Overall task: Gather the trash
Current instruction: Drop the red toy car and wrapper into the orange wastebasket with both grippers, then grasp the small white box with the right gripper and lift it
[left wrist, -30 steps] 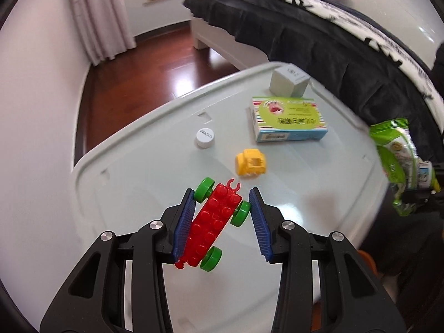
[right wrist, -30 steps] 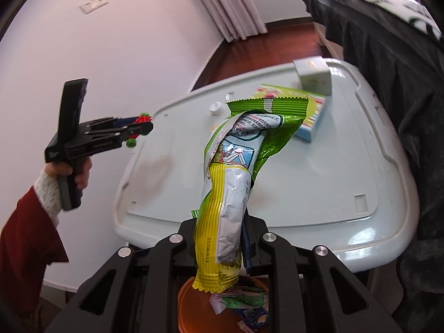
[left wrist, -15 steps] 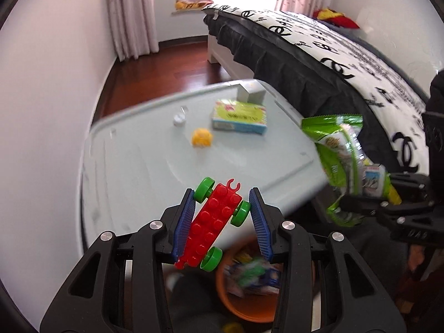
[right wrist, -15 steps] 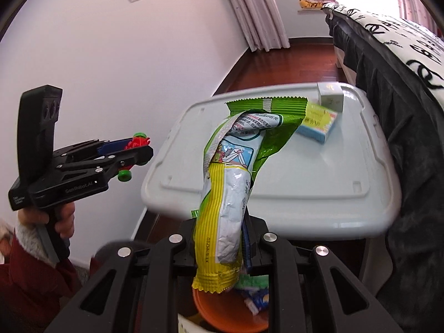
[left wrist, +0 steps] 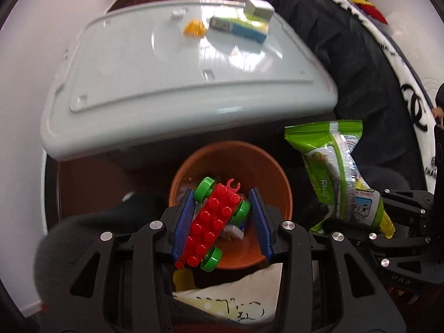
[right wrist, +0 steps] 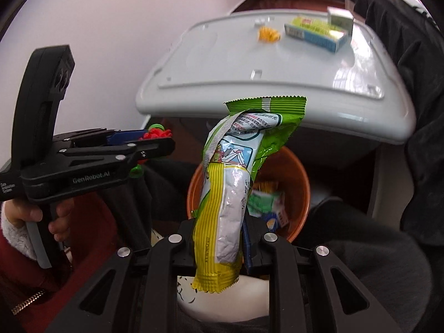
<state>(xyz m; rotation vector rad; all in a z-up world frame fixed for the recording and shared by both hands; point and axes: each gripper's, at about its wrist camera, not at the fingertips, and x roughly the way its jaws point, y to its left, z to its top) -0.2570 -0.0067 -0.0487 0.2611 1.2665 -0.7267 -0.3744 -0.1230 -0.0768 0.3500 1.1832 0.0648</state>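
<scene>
the red toy brick car [left wrist: 215, 220], green wheels, sits clamped crosswise between my left gripper's [left wrist: 223, 223] blue pads [left wrist: 183, 222], its long axis tilted so the hook end points up and away from me. it hangs directly above the orange bin [left wrist: 191, 161], whose rim shows on both sides of the fingers. the bin stands on the floor just in front of the white lidded tub [left wrist: 166, 83], lower than the tub's top.

my right gripper [right wrist: 219, 238] is pinched tight on the lower part of a green and yellow snack wrapper [right wrist: 236, 183]. the wrapper stands up from the fingers, bends over near its top, and its crimped yellow end sticks out below the pads toward me. from the right wrist view it hangs over the near left rim of the same bin [right wrist: 299, 172], which already has wrappers and a small carton [right wrist: 269, 205] inside.

pose: both grippers angle downward toward the bin, side by side, left one held level with its fingers pointing toward the wrapper. in the right wrist view the left gripper [right wrist: 155, 144] is seen side on, my left hand [right wrist: 52, 216] wrapped round its grip, a red sleeve with a white cuff below. in the left wrist view the wrapper [left wrist: 333, 172] stands just right of the bin.

on the tub lid, well apart from the bin: a yellow toy [left wrist: 194, 27], a green and blue box [left wrist: 238, 26], a small white box [left wrist: 258, 9] touching it, and a white cap [left wrist: 177, 13].
</scene>
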